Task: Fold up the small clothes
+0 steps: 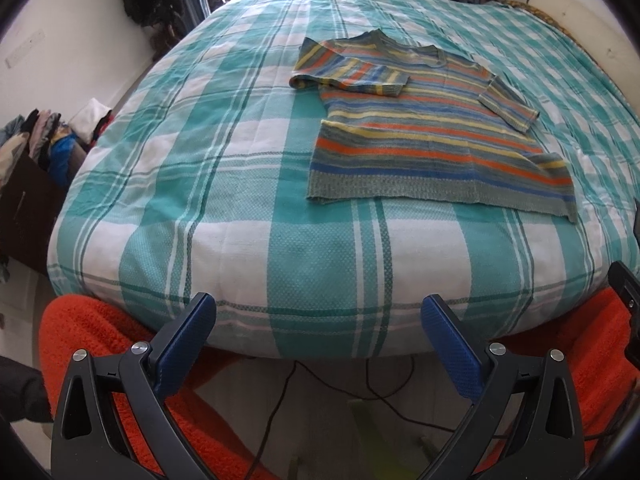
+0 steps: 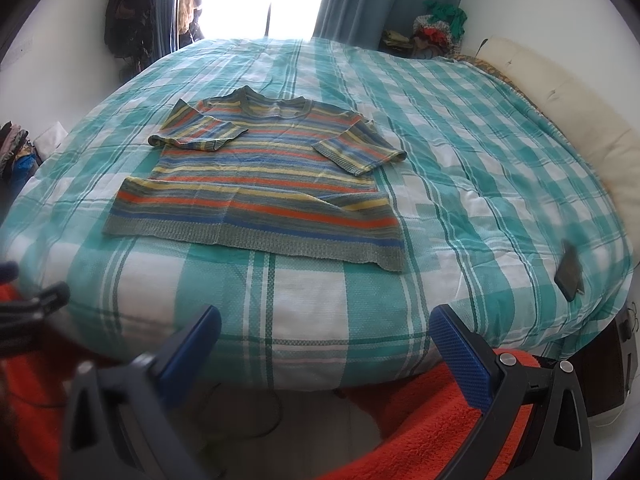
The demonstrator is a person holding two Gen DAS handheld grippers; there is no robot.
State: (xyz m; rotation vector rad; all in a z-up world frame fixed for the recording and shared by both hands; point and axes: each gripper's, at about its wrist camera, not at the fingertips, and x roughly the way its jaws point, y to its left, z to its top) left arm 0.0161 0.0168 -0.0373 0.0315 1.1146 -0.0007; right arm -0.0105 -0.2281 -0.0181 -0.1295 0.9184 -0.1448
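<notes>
My left claw (image 1: pixel 318 312) and right claw (image 2: pixel 326 324) are both spread and empty at the frame bottom, the sweater (image 2: pixel 264 184) lies flat above them on the bed (image 2: pixel 480 160), hem toward me, equally near both.

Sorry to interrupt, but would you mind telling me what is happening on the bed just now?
A person holding two sets of tongs is about to fold a striped knitted short-sleeved sweater lying flat on the teal-and-white checked bedspread. One sleeve is already turned in across the chest; the other lies out to the side. The left tongs and right tongs are both open, empty, and held back at the near bed edge.
</notes>
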